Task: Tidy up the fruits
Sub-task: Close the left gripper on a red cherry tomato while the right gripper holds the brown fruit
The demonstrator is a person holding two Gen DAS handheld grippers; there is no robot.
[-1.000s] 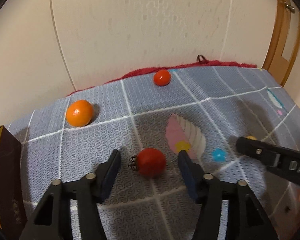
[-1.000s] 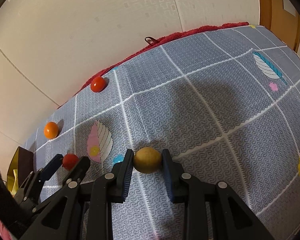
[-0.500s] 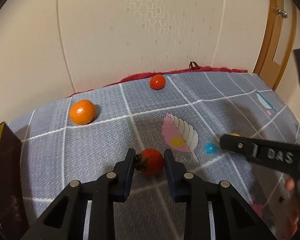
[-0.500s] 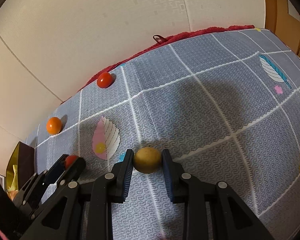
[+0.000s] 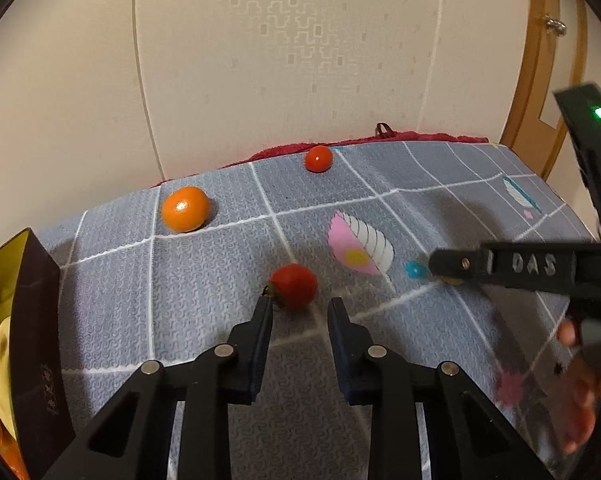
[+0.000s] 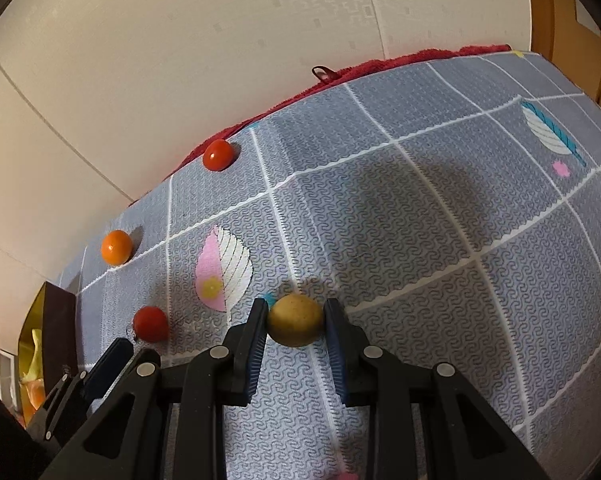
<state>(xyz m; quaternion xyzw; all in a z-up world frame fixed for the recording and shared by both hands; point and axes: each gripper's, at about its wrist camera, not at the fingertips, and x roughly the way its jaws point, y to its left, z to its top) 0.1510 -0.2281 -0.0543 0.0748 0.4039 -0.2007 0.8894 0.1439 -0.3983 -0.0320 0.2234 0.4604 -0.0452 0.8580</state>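
A red tomato with a stem lies on the grey patterned mat, just ahead of my left gripper. Its jaws are opening; the tomato is beyond the tips, not between the pads, and the left fingertip touches the stem. My right gripper is shut on a yellow-brown round fruit resting on the mat. The same tomato shows in the right wrist view, in front of the left gripper's fingers. An orange mandarin and a second red tomato lie farther back.
A dark box with a gold lining stands at the left edge, with yellow and orange fruit inside. A red towel lines the mat's far edge against the wall. A wooden door frame is at the right. A hand holds the right gripper.
The left jaws closed around the near tomato, then widened again and drew back; the tomato now lies in front of the tips. The right gripper kept its hold on the yellow-brown fruit.
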